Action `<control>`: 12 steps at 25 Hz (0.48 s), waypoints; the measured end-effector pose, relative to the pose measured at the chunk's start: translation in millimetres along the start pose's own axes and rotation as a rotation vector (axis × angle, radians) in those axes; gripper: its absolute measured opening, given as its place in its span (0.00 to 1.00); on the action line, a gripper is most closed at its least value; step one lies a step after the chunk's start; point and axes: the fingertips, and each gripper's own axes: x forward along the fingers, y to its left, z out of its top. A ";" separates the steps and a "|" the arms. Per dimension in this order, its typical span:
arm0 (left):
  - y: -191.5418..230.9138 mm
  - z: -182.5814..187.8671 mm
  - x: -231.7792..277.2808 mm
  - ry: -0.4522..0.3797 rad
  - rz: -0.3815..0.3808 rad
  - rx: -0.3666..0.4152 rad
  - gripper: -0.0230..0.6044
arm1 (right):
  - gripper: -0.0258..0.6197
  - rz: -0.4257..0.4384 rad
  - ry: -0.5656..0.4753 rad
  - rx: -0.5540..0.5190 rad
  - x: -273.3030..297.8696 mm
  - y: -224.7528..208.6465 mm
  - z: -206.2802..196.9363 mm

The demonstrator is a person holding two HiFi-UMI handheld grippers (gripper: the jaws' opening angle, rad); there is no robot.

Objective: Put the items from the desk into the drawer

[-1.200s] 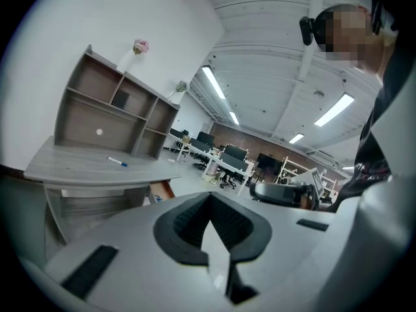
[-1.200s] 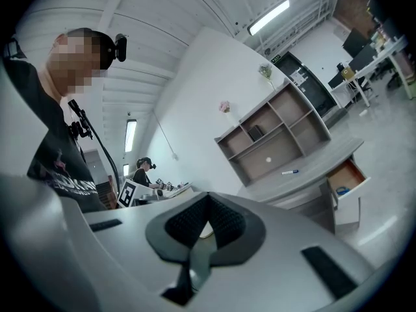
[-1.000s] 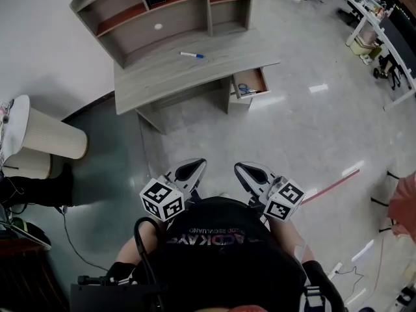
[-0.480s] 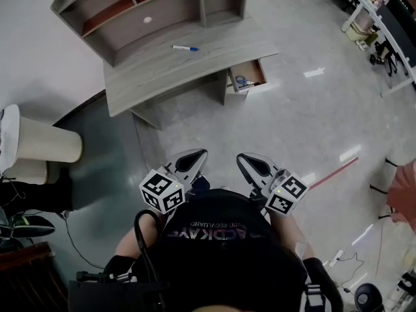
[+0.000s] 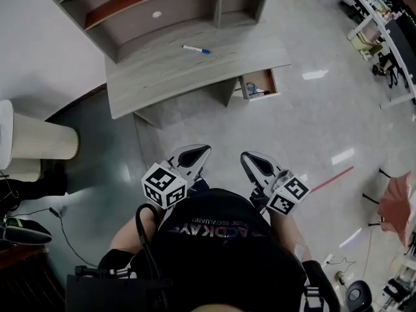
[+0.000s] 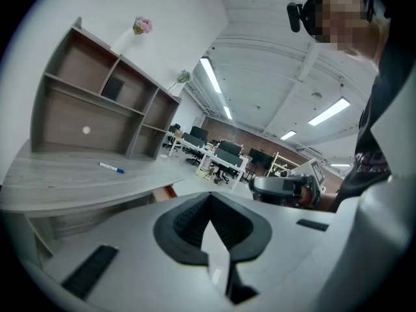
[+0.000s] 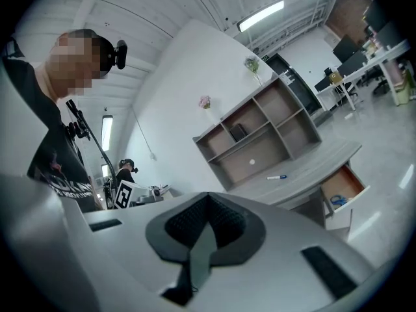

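Lying on the desk (image 5: 162, 77): marker (image 5: 196, 49); drawer (image 5: 261, 79) open.

At nine o'clock, a cream ribbed cylinder (image 5: 39, 138) on dark flooring. At four o'clock, a red floor strip (image 5: 333, 179). At two o'clock, rows of office desks (image 5: 374, 18). Pink flower (image 6: 142, 25) up against the white wall.

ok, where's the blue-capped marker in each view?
Head view: marker lies on the desk, upper middle, just below the shelf unit.
Left gripper view: marker left of middle, on the desk top.
Right gripper view: marker right of centre, mid-height.
Shared landmark: the shelf unit, behind the marker in all three.
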 end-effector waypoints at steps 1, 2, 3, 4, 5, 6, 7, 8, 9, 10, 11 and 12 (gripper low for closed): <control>7.0 1.8 -0.4 0.000 -0.002 0.000 0.05 | 0.06 -0.002 0.004 -0.001 7.8 -1.7 1.1; 13.9 3.3 -0.7 -0.001 -0.004 0.000 0.05 | 0.06 -0.003 0.009 -0.003 15.7 -3.6 2.2; 20.9 4.5 -1.2 -0.001 -0.004 -0.001 0.05 | 0.06 -0.004 0.014 -0.005 23.7 -5.5 3.2; 28.0 5.6 -1.9 -0.001 -0.004 -0.004 0.05 | 0.06 -0.005 0.017 -0.006 31.8 -7.5 4.4; 35.4 7.0 -2.7 -0.001 -0.002 -0.007 0.05 | 0.06 -0.006 0.020 -0.007 39.9 -9.4 5.9; 42.8 8.9 -3.6 -0.001 0.000 -0.010 0.05 | 0.06 -0.007 0.021 -0.008 48.2 -11.2 7.9; 50.1 11.3 -4.2 -0.001 0.001 -0.013 0.05 | 0.06 -0.008 0.021 -0.010 56.5 -13.0 10.3; 57.0 14.3 -4.7 -0.002 0.002 -0.014 0.05 | 0.06 -0.009 0.021 -0.011 64.6 -14.8 12.9; 63.1 17.5 -5.1 -0.002 0.003 -0.014 0.05 | 0.06 -0.010 0.022 -0.013 72.3 -16.5 15.6; 68.7 20.7 -5.5 -0.001 0.002 -0.010 0.05 | 0.06 -0.010 0.024 -0.013 79.6 -18.0 17.9; 74.2 23.3 -5.7 0.001 0.002 -0.004 0.05 | 0.06 -0.010 0.027 -0.013 86.8 -19.8 19.5; 80.1 25.2 -6.0 0.003 0.001 0.005 0.05 | 0.06 -0.010 0.029 -0.012 94.1 -21.8 20.5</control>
